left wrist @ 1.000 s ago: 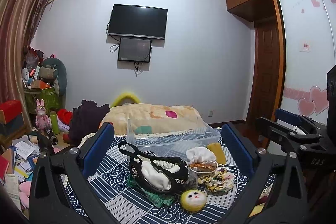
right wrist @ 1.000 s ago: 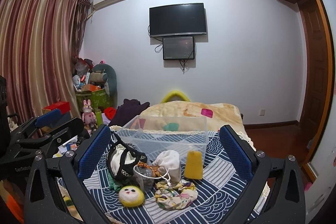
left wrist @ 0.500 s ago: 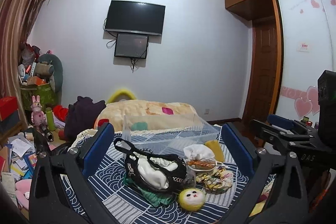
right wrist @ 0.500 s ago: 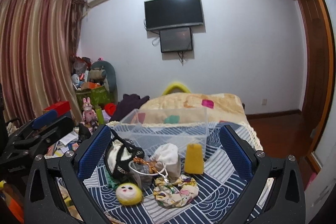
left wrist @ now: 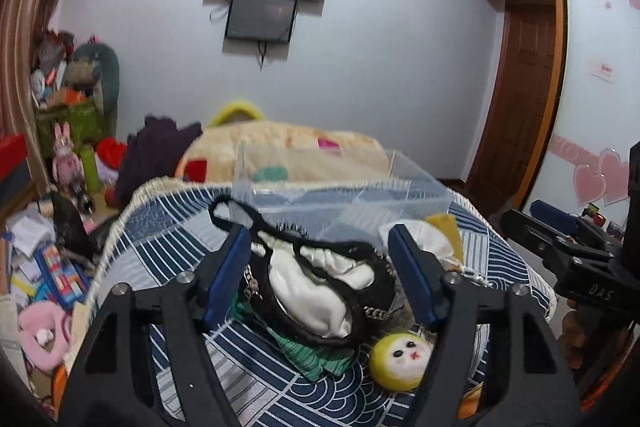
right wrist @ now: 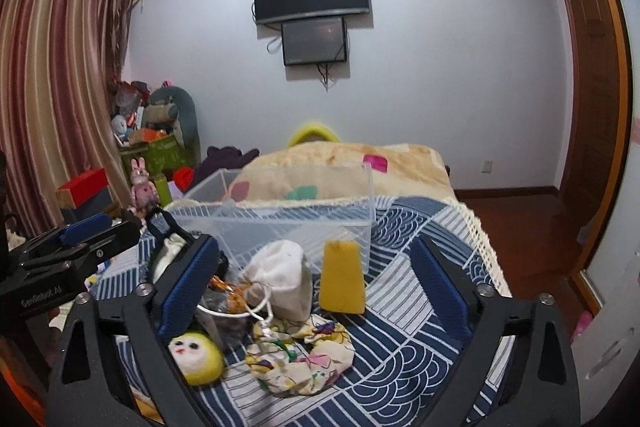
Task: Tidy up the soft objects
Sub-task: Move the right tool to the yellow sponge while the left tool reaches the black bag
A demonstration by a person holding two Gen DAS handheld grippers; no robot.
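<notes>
A pile of soft things lies on the blue patterned bedcover (right wrist: 404, 331). In the left wrist view a black-strapped bag with white cloth inside (left wrist: 320, 283) sits between the blue pads of my left gripper (left wrist: 318, 239). Its jaws are closing, and the pads do not visibly press on the bag. My right gripper (right wrist: 314, 243) is also closing, still wide, around a white drawstring pouch (right wrist: 280, 279) and a yellow foam wedge (right wrist: 342, 279) without touching them. A yellow round face plush (right wrist: 196, 355) and a floral cloth (right wrist: 300, 359) lie nearer. Behind the pile stands a clear plastic box (right wrist: 280, 219).
A green cloth (left wrist: 312, 355) sticks out under the bag. A beige blanket (left wrist: 280, 147) lies beyond the box. Toys, books and papers (left wrist: 44, 267) clutter the floor on the left. A wooden door (left wrist: 516, 99) and bare floor are on the right.
Both grippers have come forward and down toward the pile, which now looms larger. Both jaws have narrowed, the left much more, and it now straddles the black bag.
</notes>
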